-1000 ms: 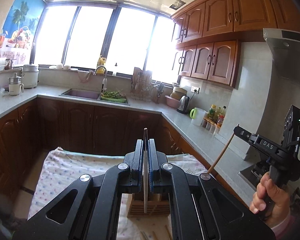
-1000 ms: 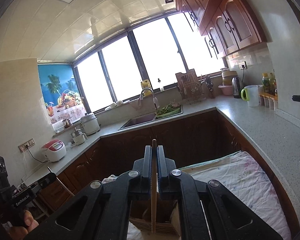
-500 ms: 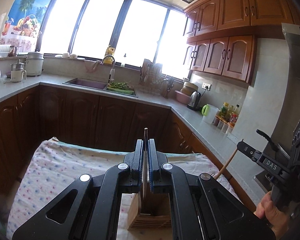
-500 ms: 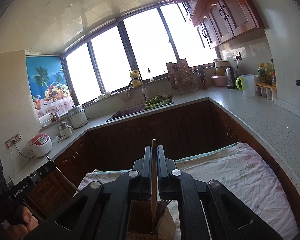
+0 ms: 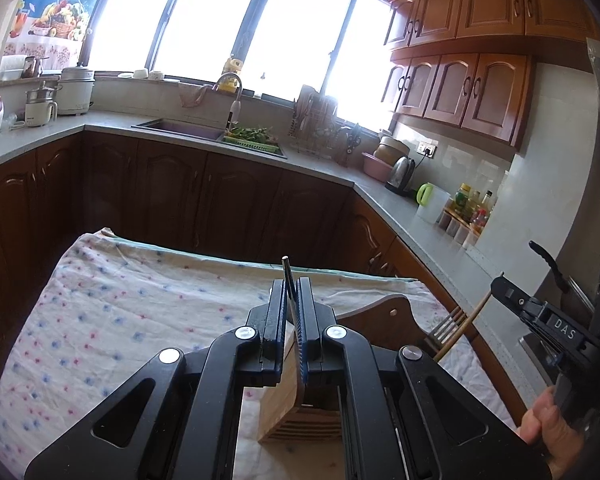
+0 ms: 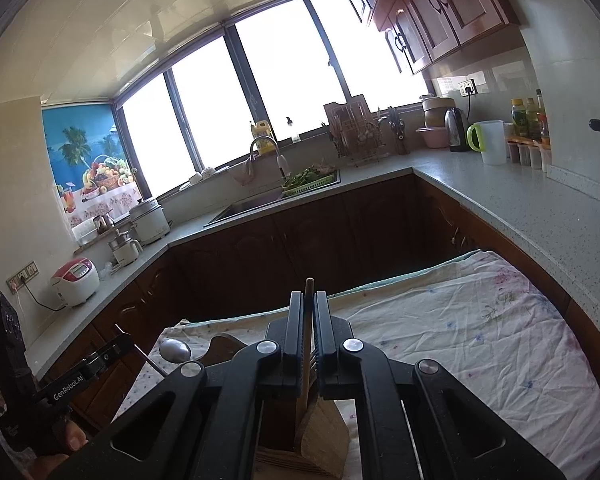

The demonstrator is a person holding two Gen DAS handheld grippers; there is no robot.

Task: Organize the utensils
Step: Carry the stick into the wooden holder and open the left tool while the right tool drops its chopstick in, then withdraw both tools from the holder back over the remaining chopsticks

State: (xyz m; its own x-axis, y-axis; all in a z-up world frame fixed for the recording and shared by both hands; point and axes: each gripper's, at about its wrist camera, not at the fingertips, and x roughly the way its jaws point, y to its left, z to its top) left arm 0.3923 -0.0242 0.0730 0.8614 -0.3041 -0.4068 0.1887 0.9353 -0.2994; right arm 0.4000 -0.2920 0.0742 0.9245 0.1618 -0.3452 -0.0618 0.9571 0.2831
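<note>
Hovering over the wooden utensil holder, both claws are loaded. The left claw is clamped on a thin metal utensil handle, which pokes up past the fingertips and leans a touch to one side. From the right wrist view, that tool reads as a spoon, its bowl hanging over the holder's left side. The right claw is pinched shut on a wooden chopstick, its lower end running down into the holder's compartments.

Now, the risks. That holder stands on a wrinkled floral cloth spread over the table, and that is no firm footing; a sideways nudge from either tool against a divider could, I'd judge, tip or slide it. The metal handle is slim and sits slightly askew between the pads, so it may swivel in the grip and catch the rim instead of dropping in. A fork already stands in the holder's right side, tines up, just beside the chopstick as seen from the left wrist view, and a careless descent could snag it. With both claws crowding the same small box, they might also knock each other. Releasing too high risks a bounce out onto the cloth. Which slot each tool is headed for, I cannot tell.
</note>
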